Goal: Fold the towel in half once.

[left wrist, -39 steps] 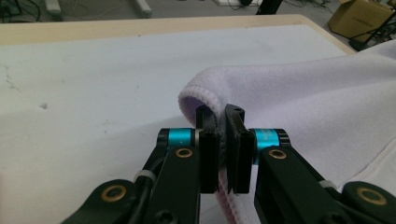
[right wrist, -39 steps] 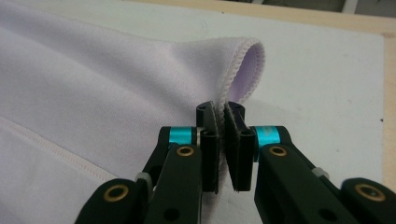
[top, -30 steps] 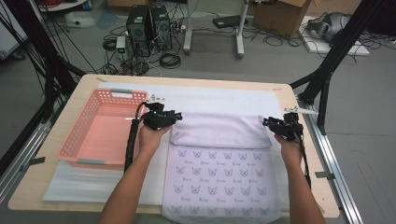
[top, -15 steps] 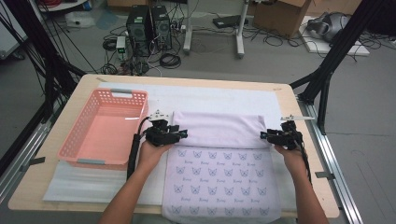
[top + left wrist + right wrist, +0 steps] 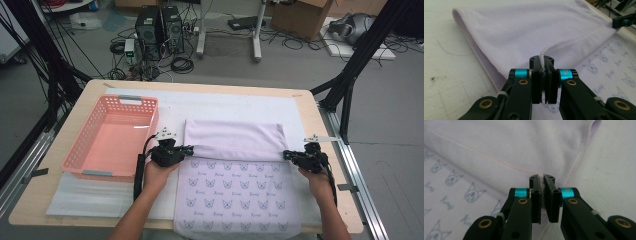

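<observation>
A lilac towel (image 5: 235,195) with cat prints lies spread at the table's near middle. Its far part is folded over toward me, plain side up (image 5: 232,137). My left gripper (image 5: 191,148) is at the left end of the folded edge. In the left gripper view its jaws (image 5: 543,75) pinch the stitched hem of the towel (image 5: 524,30). My right gripper (image 5: 286,155) is at the right end, and its jaws (image 5: 543,192) clamp the towel's corner (image 5: 511,142). Both pairs of jaws have just been closing, with the hem between them.
A pink plastic basket (image 5: 112,137) stands on the left of the table, close to my left hand. A white mat (image 5: 225,102) covers the wooden table (image 5: 320,130) under the towel. Black frame posts, cables and computer cases stand on the floor beyond.
Both hands have come toward the near edge of the table with the towel's edge. The folded flap now reaches further over the printed part.
</observation>
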`<state>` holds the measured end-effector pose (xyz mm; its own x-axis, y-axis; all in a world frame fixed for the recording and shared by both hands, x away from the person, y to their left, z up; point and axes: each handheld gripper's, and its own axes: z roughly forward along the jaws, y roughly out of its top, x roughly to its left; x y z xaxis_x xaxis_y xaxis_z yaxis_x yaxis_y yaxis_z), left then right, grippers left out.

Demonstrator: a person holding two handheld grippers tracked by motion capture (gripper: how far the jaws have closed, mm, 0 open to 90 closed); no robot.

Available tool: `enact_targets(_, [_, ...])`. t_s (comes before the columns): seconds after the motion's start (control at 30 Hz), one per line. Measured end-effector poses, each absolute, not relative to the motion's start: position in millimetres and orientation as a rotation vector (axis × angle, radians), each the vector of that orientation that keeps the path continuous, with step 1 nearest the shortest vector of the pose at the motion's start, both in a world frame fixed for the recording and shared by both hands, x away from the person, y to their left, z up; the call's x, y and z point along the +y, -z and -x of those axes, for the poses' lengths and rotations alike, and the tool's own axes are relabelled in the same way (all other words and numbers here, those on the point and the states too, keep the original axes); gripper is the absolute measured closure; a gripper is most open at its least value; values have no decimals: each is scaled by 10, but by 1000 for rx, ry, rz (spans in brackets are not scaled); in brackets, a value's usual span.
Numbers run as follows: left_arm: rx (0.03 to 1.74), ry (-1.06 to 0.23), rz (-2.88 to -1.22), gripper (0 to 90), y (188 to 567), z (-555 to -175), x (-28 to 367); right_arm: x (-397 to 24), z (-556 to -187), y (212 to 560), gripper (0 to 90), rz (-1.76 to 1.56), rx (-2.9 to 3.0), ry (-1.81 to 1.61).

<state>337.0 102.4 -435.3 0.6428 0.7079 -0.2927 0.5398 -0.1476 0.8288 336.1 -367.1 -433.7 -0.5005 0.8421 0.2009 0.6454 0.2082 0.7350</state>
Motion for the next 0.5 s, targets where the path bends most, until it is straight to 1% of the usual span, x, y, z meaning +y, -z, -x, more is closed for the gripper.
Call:
enact_targets(0.07, [969,-209,-1814,858,4355,-3299,1036,-3681,-3290,4334,845,-1403,2230,-1189])
enact_targets(0.5, [923,-210,-1790,859,4432,-2869,1180,-3663,-2762,4344,845,-1279,2233,-1232])
